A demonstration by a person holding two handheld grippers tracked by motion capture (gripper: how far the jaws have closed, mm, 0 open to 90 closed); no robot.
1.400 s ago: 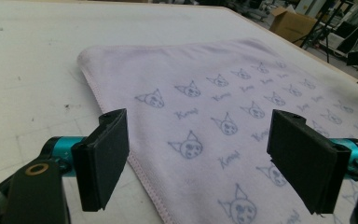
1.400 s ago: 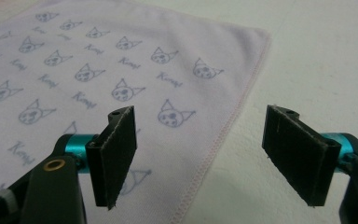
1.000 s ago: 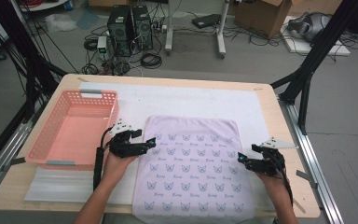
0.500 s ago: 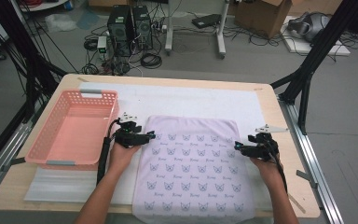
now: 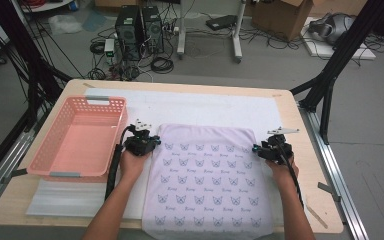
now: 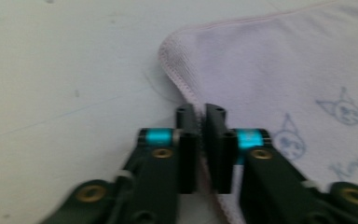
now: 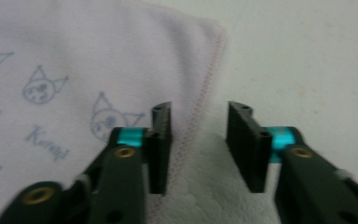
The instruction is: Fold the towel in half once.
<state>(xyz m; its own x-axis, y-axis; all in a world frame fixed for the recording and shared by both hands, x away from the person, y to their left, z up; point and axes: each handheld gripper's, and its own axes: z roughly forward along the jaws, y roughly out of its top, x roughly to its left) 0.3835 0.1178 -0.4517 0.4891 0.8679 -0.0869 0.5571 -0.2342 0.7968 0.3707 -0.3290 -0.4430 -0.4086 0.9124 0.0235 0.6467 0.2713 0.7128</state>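
A pale lilac towel (image 5: 207, 185) printed with small cat faces lies flat on the white mat. My left gripper (image 5: 155, 141) is at the towel's left edge near its far corner. In the left gripper view the jaws have just closed, and the left gripper (image 6: 201, 112) is shut on the hem of the towel (image 6: 270, 70). My right gripper (image 5: 256, 149) is at the right edge near the other far corner. Its jaws have just been closing. In the right gripper view the right gripper (image 7: 199, 114) still stands apart, with the towel's (image 7: 98, 56) pink-stitched hem between the pads.
A pink plastic basket (image 5: 80, 137) stands empty on the table's left side, close to my left hand. The white mat (image 5: 205, 107) covers most of the wooden table (image 5: 180, 86). Black frame posts, computers and cables are on the floor beyond the far edge.
Both hands have moved forward along the towel's sides toward its far corners. The left jaws closed on the hem. The right jaws narrowed around the other edge.
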